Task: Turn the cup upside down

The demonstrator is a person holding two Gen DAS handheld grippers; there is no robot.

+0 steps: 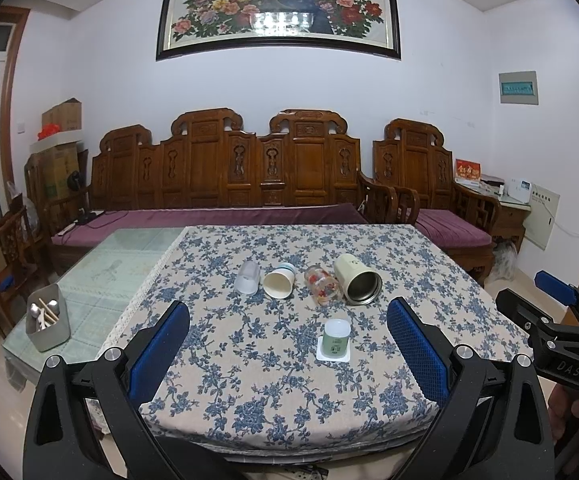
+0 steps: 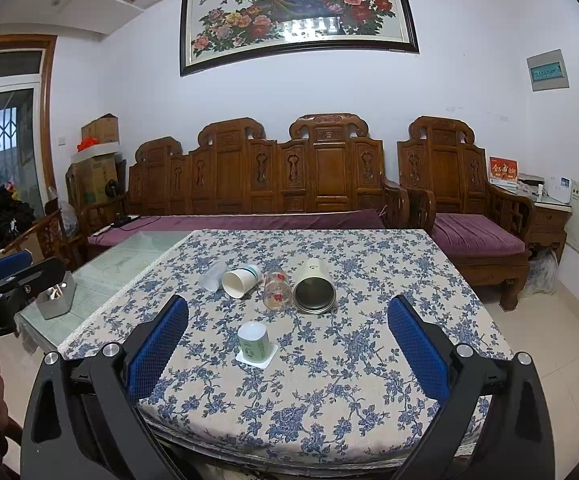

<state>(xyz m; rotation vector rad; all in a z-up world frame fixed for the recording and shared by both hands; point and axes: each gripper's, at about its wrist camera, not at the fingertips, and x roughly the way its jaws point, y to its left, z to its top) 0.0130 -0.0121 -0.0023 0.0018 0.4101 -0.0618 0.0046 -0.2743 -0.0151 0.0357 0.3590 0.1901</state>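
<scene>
Both grippers hover short of the table's near edge, and neither touches anything. The left gripper [image 1: 289, 344] has its jaws spread wide and empty. The right gripper [image 2: 287, 340] is likewise spread wide and empty. Each gripper shows at the edge of the other's view, so they stand side by side and apart.

Five cups lie on the tablecloth [image 1: 249, 380]. The small cup [image 1: 336, 337] stands nearest, ahead of the left gripper and a little toward its right finger; from the right gripper it sits ahead and toward the left finger [image 2: 157, 352]. It rests mouth-down on a white square base, so it appears already inverted.

Beyond it, four cups lie on their sides in a row, close together:
- frosted cup [image 1: 248, 277], farthest left;
- paper cup [image 1: 278, 281], mouth toward the grippers;
- glass [image 1: 322, 289], with a red print;
- steel cup [image 1: 358, 280], cream outside, farthest right.

Judged step: approach, before any grasp. Which of the four is next cannot be told.

The next move calls for advancing one gripper over the small cup without knocking it, then setting the jaws across a lying cup's body. The round bodies are likely to roll if nudged. The grasp should leave room to turn the wrist until the mouth faces down.
</scene>
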